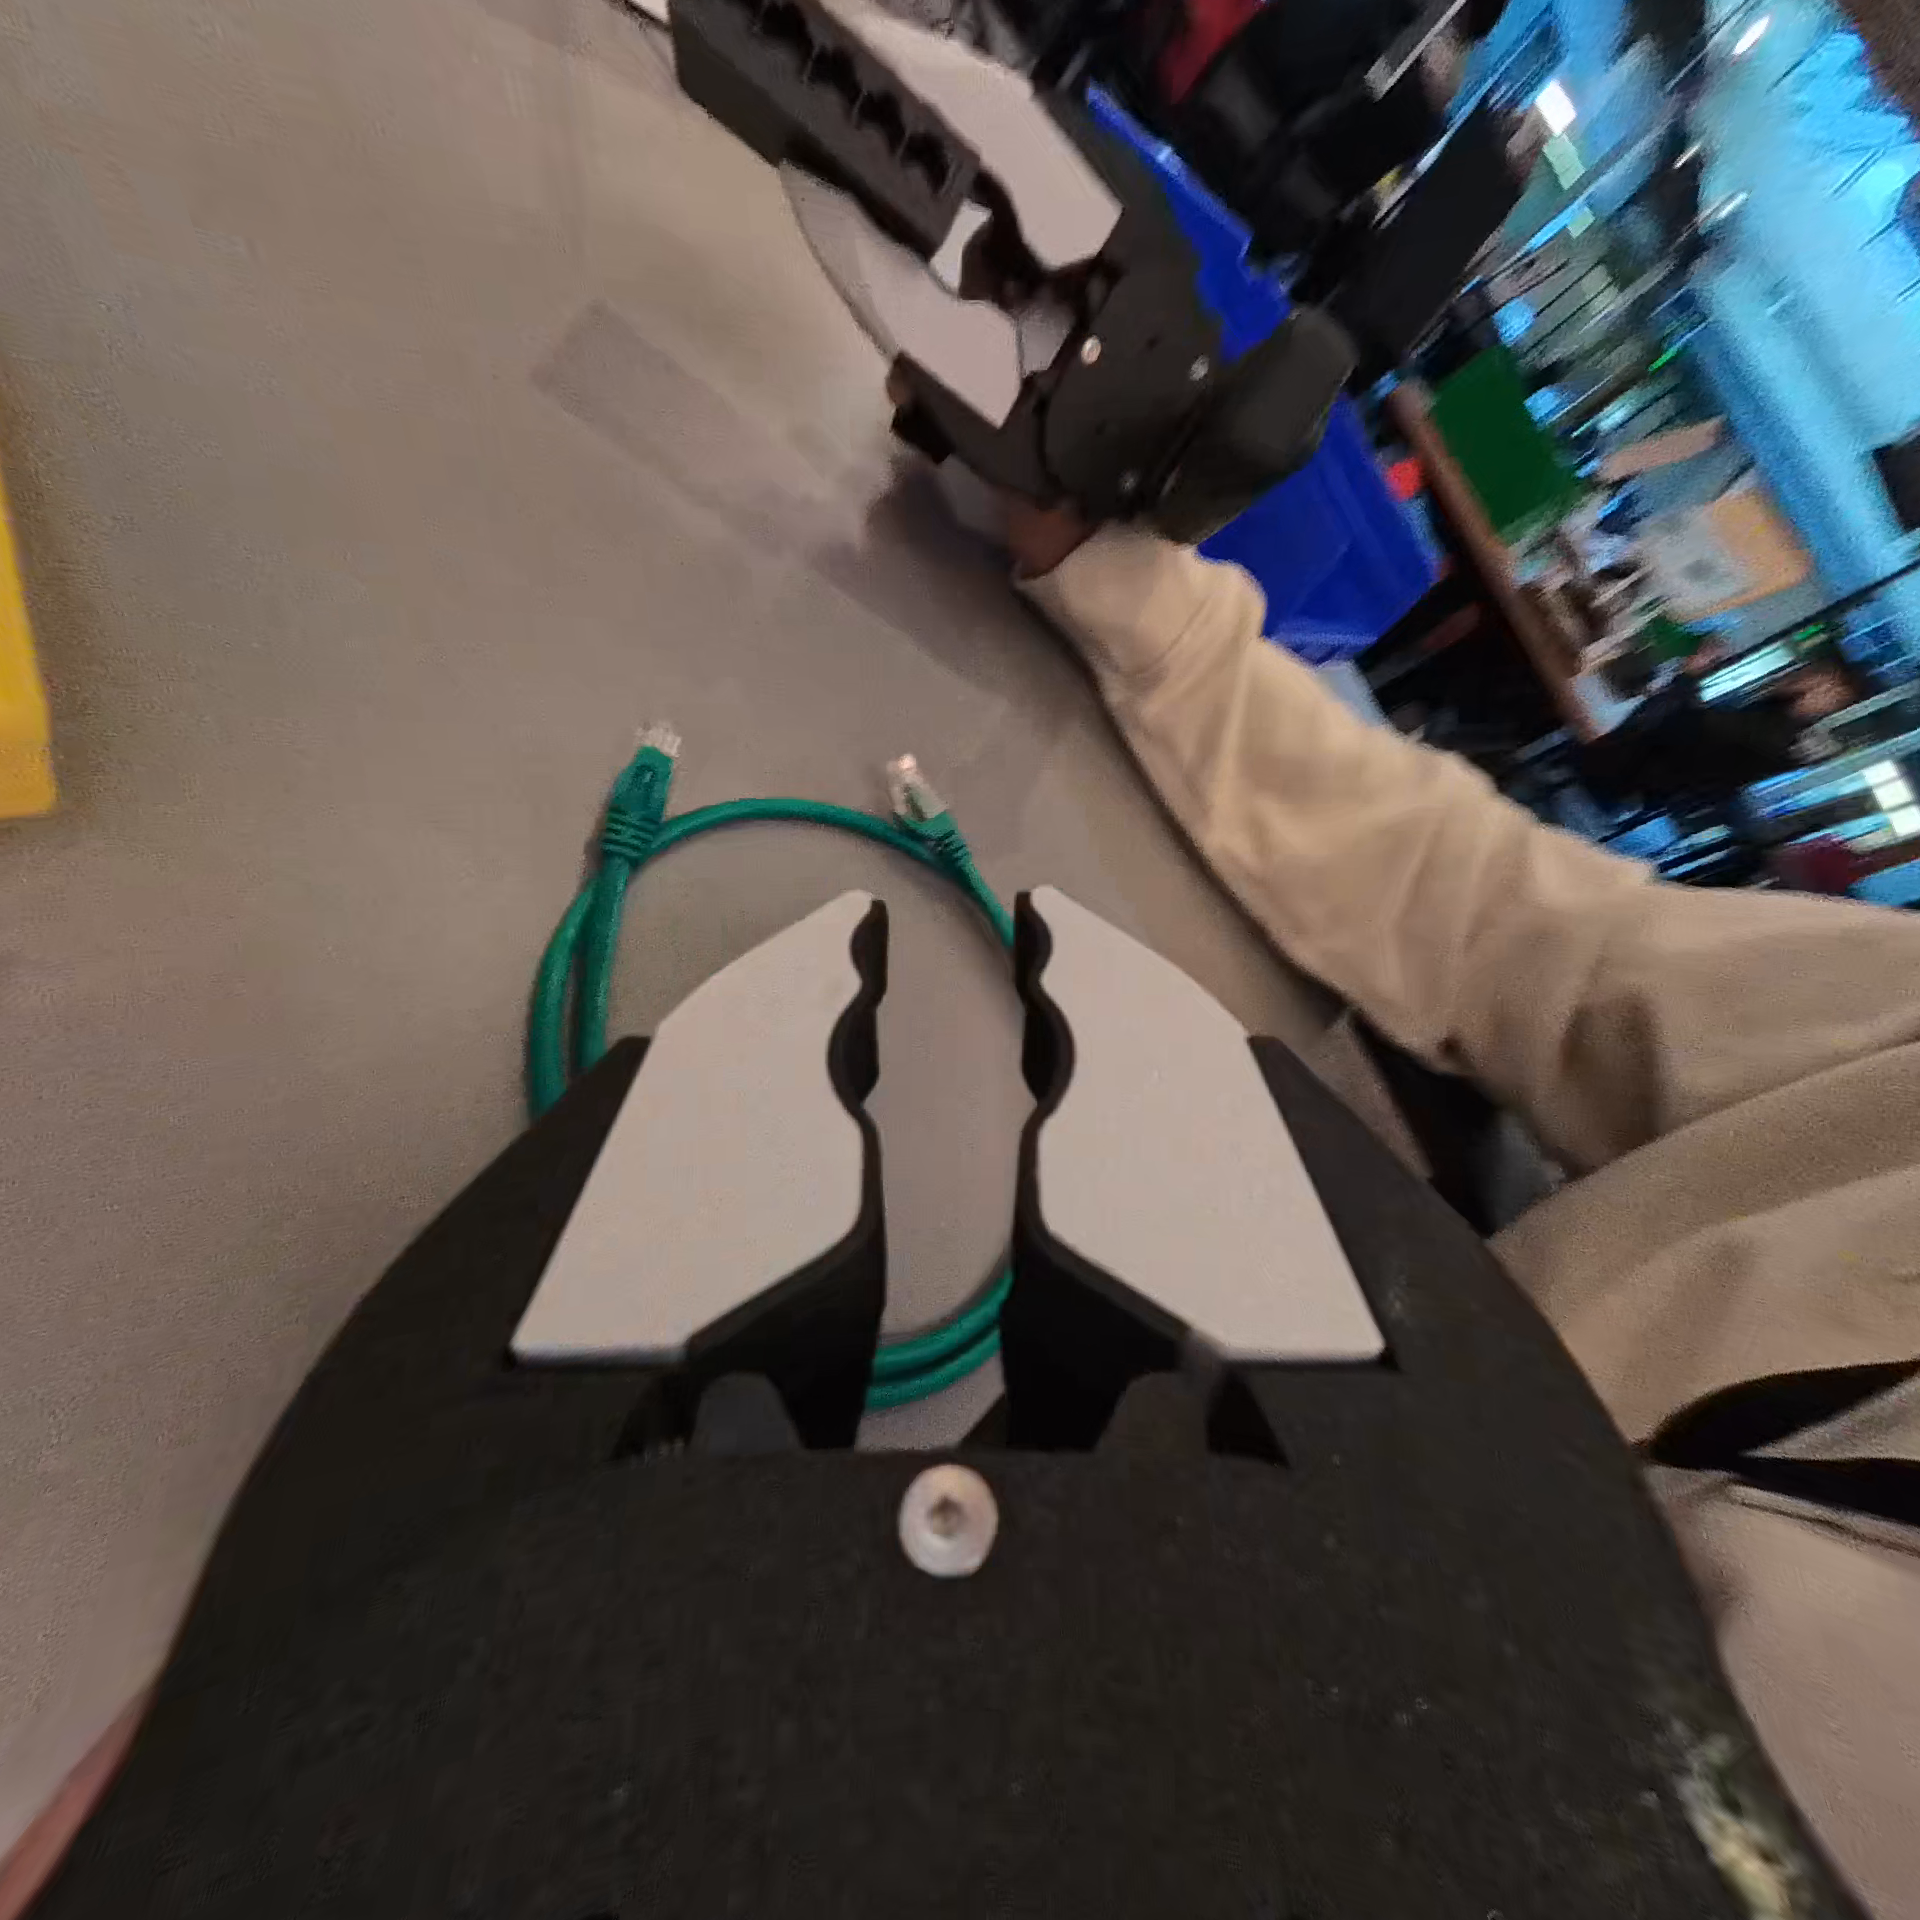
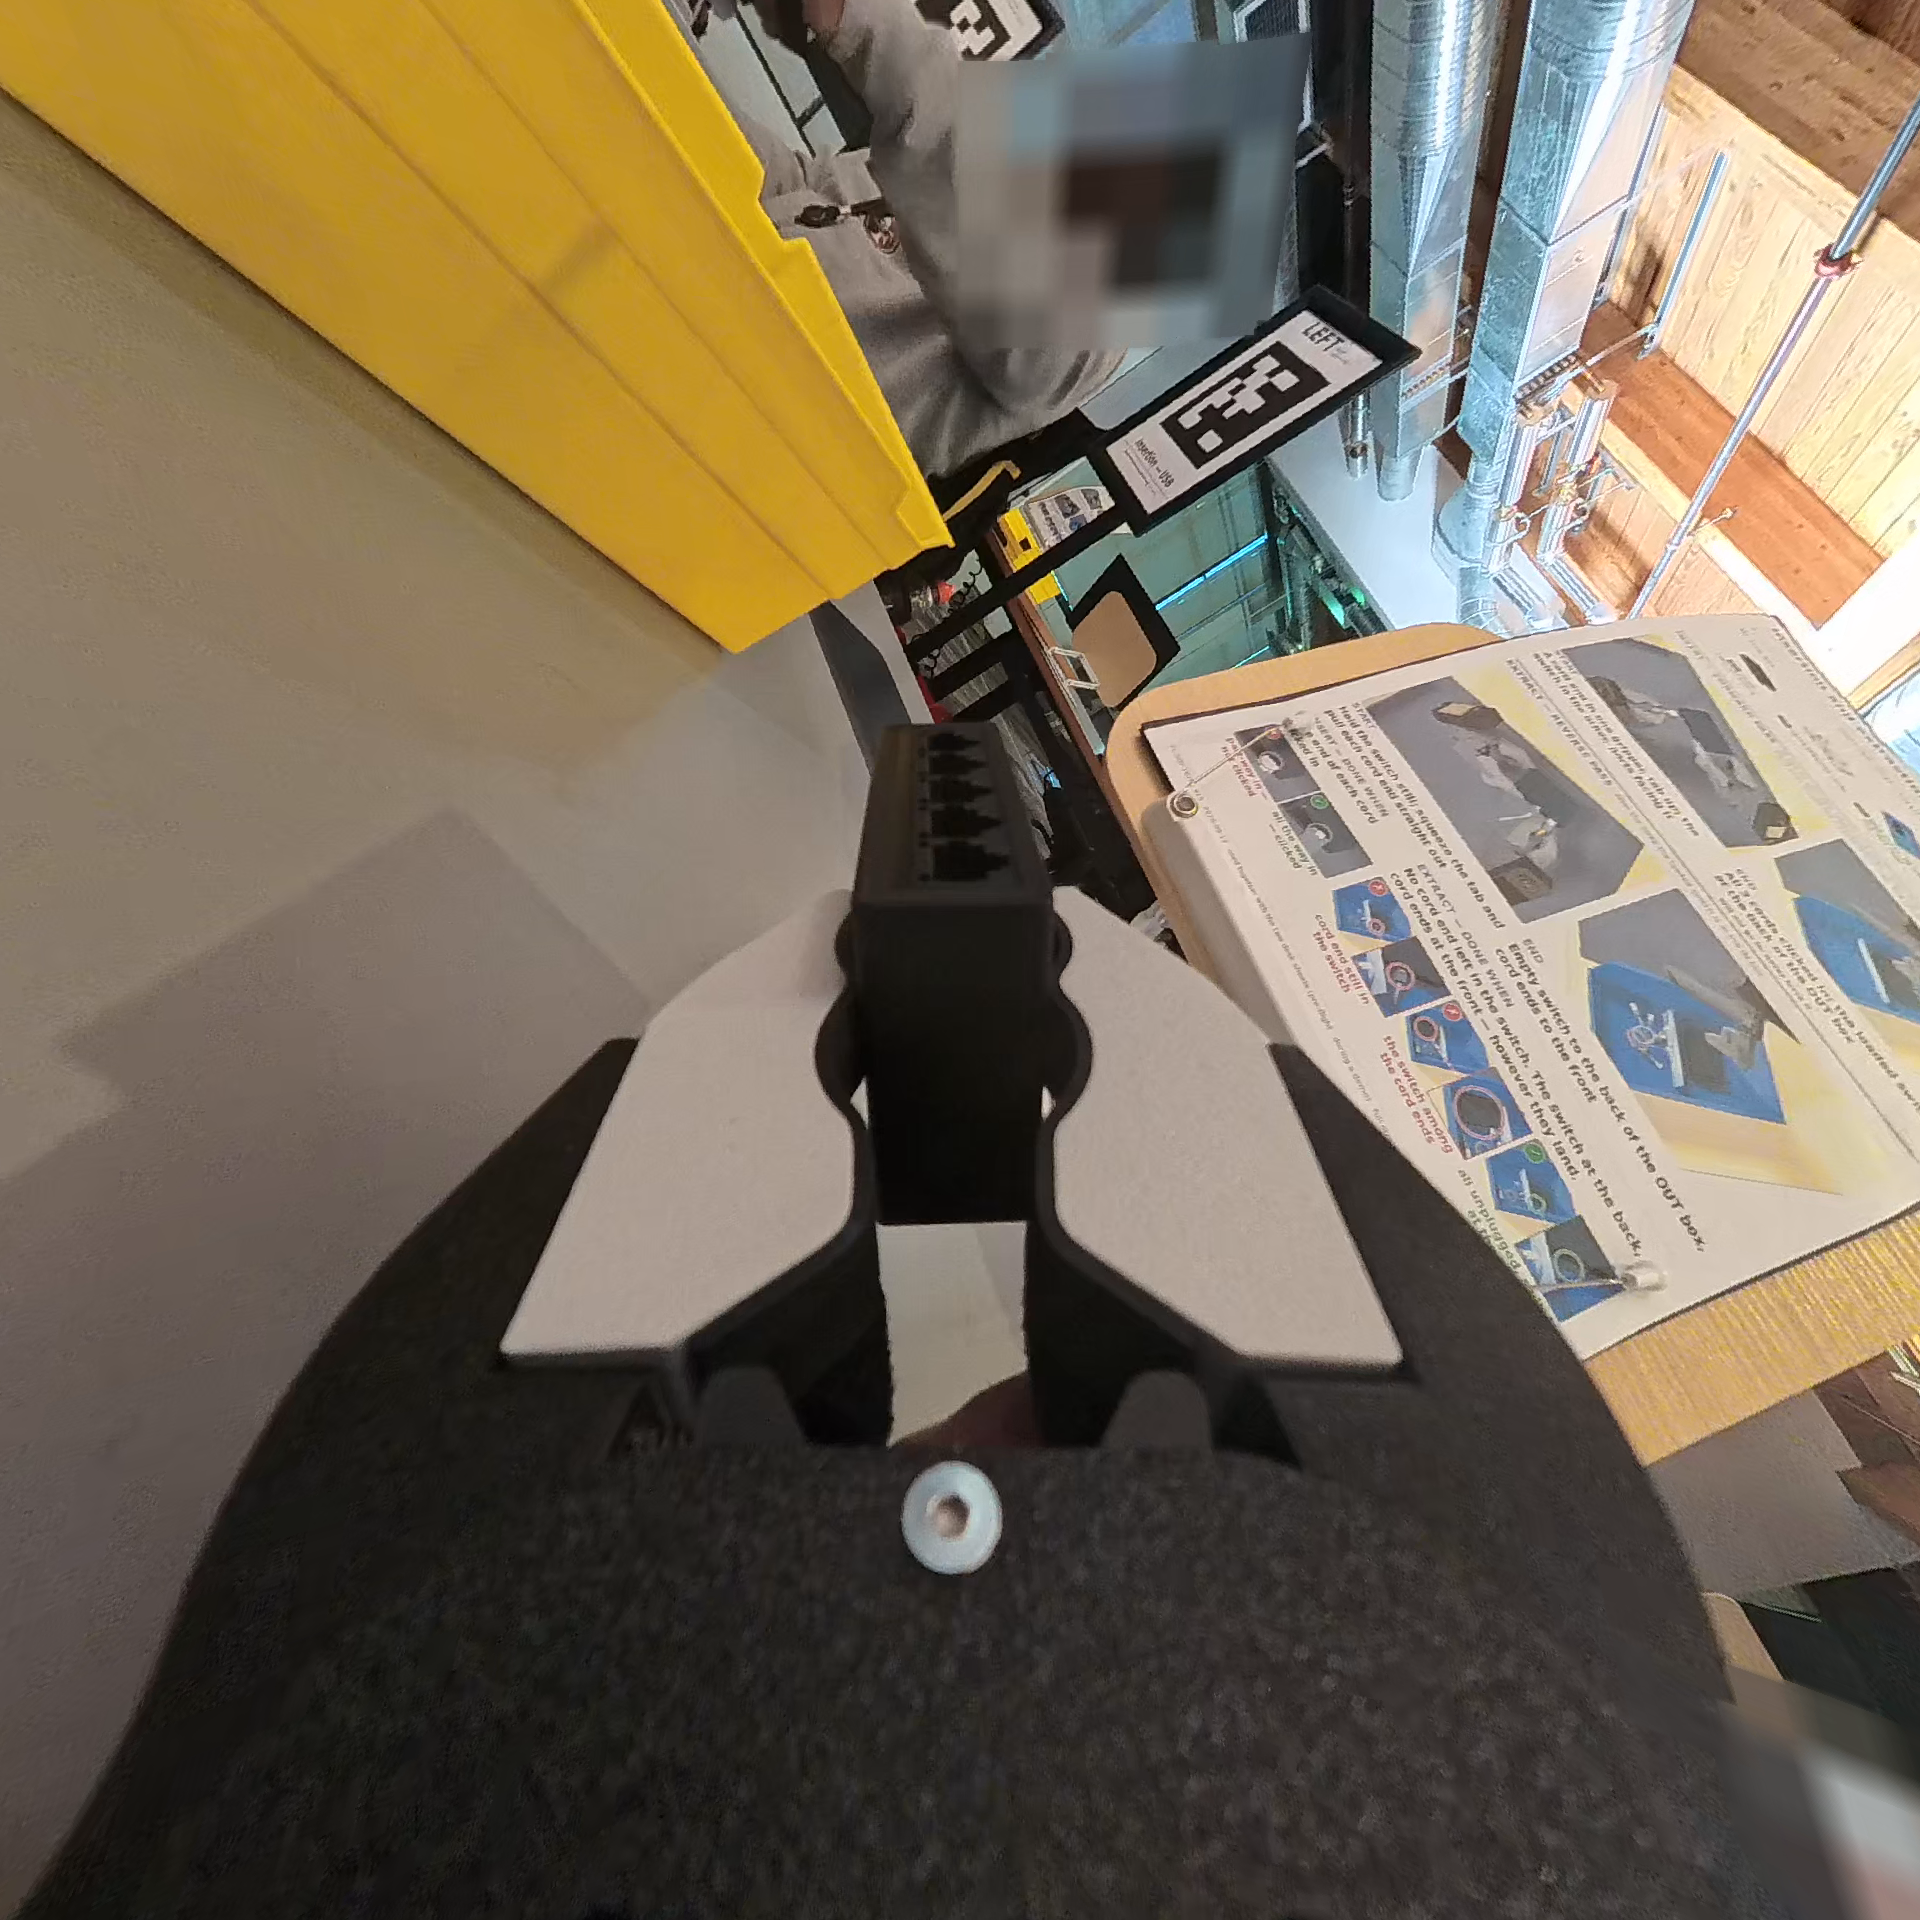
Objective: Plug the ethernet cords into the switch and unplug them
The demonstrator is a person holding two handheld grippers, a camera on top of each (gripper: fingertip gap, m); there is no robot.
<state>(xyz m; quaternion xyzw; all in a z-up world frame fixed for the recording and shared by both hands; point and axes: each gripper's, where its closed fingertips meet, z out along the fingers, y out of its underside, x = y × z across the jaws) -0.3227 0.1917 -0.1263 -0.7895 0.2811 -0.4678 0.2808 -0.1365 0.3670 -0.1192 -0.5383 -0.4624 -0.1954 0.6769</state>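
The right gripper (image 2: 951,1029) is clamped on the black switch (image 2: 951,997), its two grey fingers (image 2: 727,1132) pressing the box's narrow sides, so that the switch stands out forward past the fingertips with its row of ports on the upper face, all of them vacant. In the left wrist view the same gripper (image 1: 966,281) shows farther off, held by a hand at the end of a beige sleeve (image 1: 1351,831), with the switch (image 1: 831,114) sticking out over the grey table (image 1: 312,468). The left gripper (image 1: 948,914) has its jaws parted with nothing between them, and it hangs just above the table. A green ethernet cord (image 1: 582,935) lies coiled in a loop on the table right under and ahead of this gripper, part of the loop showing through the gap between the fingers; both of its clear plugs point away and lie free, well apart from the switch. A yellow bin (image 2: 499,270) stands on the table beyond the switch, and a printed instruction sheet (image 2: 1558,935) on a board sits to the right.
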